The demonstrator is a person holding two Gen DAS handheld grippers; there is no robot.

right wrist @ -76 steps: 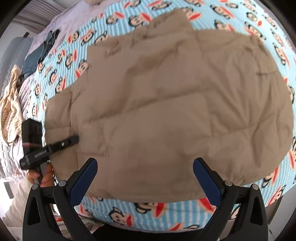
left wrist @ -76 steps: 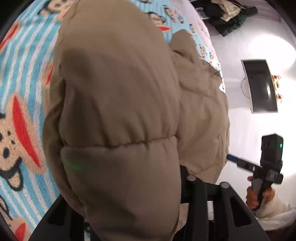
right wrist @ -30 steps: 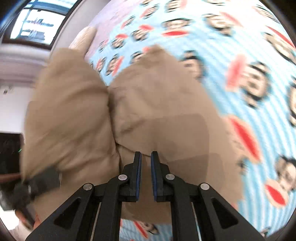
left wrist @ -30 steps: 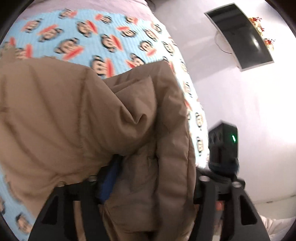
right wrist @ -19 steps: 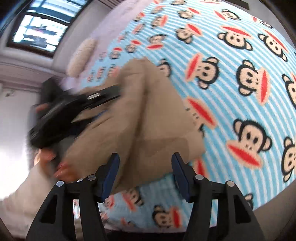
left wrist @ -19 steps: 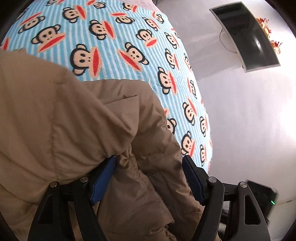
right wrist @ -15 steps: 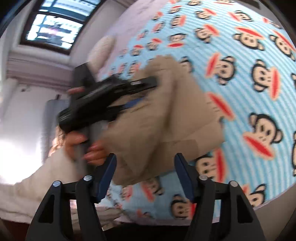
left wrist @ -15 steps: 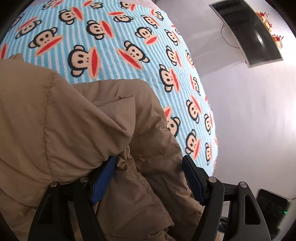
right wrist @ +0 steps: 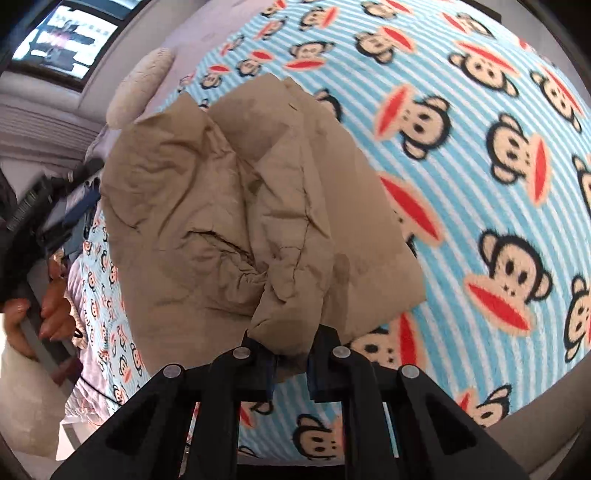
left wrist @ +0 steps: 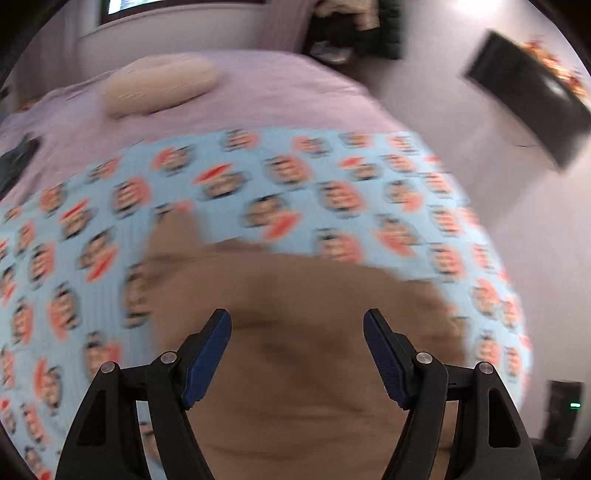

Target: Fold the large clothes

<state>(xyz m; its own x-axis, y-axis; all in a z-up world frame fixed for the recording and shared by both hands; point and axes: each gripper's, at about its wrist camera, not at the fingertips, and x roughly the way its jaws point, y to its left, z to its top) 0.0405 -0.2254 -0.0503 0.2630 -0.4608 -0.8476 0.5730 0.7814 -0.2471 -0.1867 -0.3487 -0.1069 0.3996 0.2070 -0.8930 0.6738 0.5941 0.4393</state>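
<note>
The tan puffer jacket (right wrist: 221,206) lies folded in a thick bundle on the blue monkey-print blanket (right wrist: 480,192). My right gripper (right wrist: 290,363) is shut on the jacket's near edge. In the blurred left wrist view the jacket (left wrist: 306,332) lies below my left gripper (left wrist: 297,332), which is open and empty above it. The left gripper also shows in the right wrist view (right wrist: 55,210), held in a hand at the jacket's far left side.
A beige pillow (left wrist: 159,86) lies on the lilac sheet (left wrist: 258,96) beyond the blanket. A dark screen (left wrist: 524,96) hangs on the wall at the right. Dark clothes (left wrist: 351,29) are piled behind the bed. The bed's edge runs just under my right gripper.
My left gripper has let go of the jacket and pulled back and up, now open. My right gripper, open half a second ago, has shut on the jacket's near edge.
</note>
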